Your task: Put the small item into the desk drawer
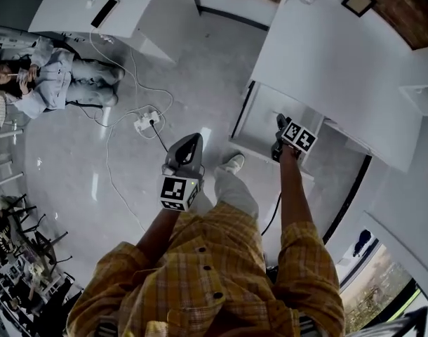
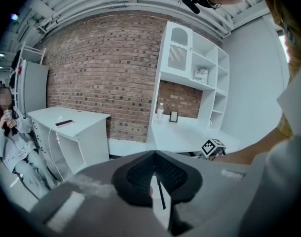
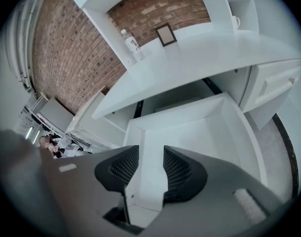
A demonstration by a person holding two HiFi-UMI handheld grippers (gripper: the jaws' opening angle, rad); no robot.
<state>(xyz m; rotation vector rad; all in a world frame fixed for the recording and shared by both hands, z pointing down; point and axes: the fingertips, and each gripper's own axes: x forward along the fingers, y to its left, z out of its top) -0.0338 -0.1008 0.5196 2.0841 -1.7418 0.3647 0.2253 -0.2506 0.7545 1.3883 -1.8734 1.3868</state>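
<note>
The white desk [image 1: 326, 55] has its drawer [image 1: 259, 121] pulled out, and in the right gripper view the drawer [image 3: 200, 127] shows a bare white inside. My right gripper [image 1: 280, 123] hangs at the drawer's front edge. Its jaws [image 3: 151, 154] stand apart, with the drawer's white wall showing in the gap; whether the pads touch it I cannot tell. My left gripper [image 1: 188, 142] is held out over the floor, left of the drawer. Its jaws [image 2: 154, 156] meet at the tips, and only a thin dark line shows in the seam. No small item is clearly seen.
A person sits at the far left [image 1: 49, 76] beside a second white desk [image 1: 95, 5] with a phone on it. A power strip and cables [image 1: 147, 120] lie on the floor. A bottle [image 3: 131, 41] and a picture frame [image 3: 165, 33] stand on the desk; shelves [image 2: 195, 68] rise behind.
</note>
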